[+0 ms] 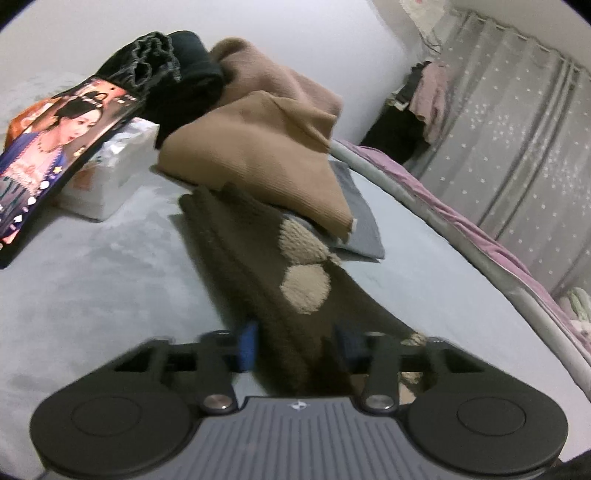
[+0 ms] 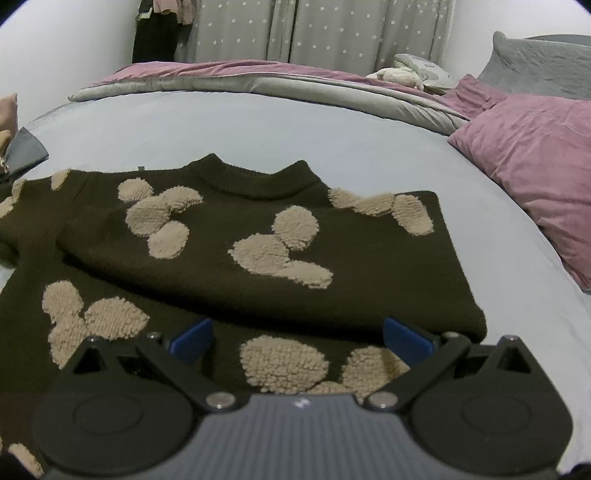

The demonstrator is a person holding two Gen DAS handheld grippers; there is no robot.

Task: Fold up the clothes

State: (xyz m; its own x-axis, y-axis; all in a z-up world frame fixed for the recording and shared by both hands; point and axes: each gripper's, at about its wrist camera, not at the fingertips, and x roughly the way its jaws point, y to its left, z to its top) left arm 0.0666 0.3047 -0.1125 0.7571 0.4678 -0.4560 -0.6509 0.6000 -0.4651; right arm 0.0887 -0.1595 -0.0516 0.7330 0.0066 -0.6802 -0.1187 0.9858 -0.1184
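The soft, thick brown sweater (floppy) is pinched by the left claw; the right claw is held wide above its hem, the best hold.

One dark brown sweater with cream spots lay on bed. One tan garment, one black garment, one grey folded cloth. One tablet, one tissue pack. Two pink pillows. Two curtain panels.
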